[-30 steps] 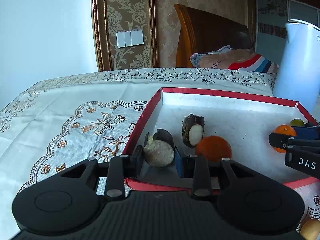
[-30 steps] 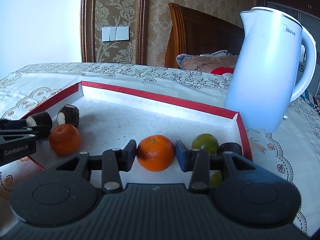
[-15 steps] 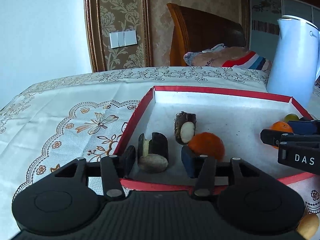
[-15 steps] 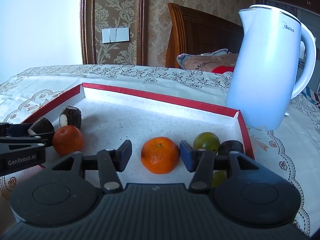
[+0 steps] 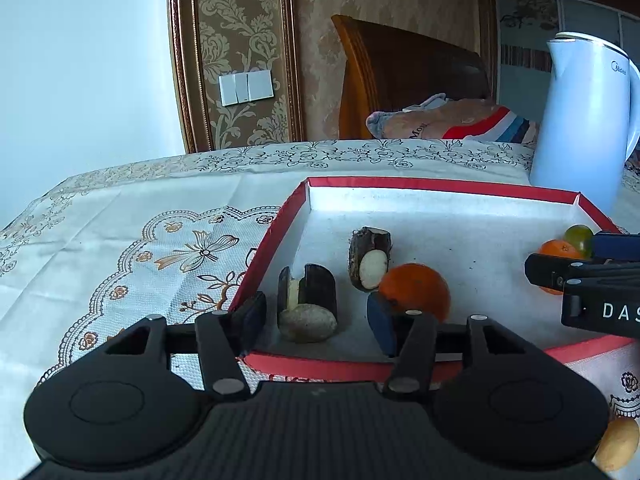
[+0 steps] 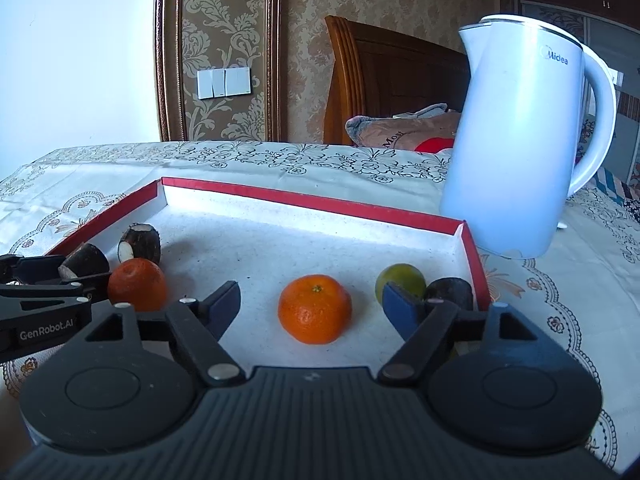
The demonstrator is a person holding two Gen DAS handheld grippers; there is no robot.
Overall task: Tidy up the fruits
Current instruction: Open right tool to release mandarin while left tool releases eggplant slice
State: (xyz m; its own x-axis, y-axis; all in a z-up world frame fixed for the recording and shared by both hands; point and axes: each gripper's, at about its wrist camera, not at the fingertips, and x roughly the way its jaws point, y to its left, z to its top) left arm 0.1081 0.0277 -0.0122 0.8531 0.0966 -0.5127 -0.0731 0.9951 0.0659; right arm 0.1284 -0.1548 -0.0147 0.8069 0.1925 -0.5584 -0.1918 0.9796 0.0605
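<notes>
Table point(image 6: 100, 184): wearing a cream cloth with floral embroidery.
Red-rimmed tray point(image 6: 312, 202): lying flat on the cloth.
White kettle point(image 6: 520, 140): standing upright just behind the tray's far right corner.
Yellowish fruit point(image 5: 616, 444): lying on the cloth outside the tray's near right corner.

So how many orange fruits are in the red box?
2. One orange sits between the open right gripper fingers; the other orange is at the left, beside the dark cut pieces. More may be hidden.
</notes>
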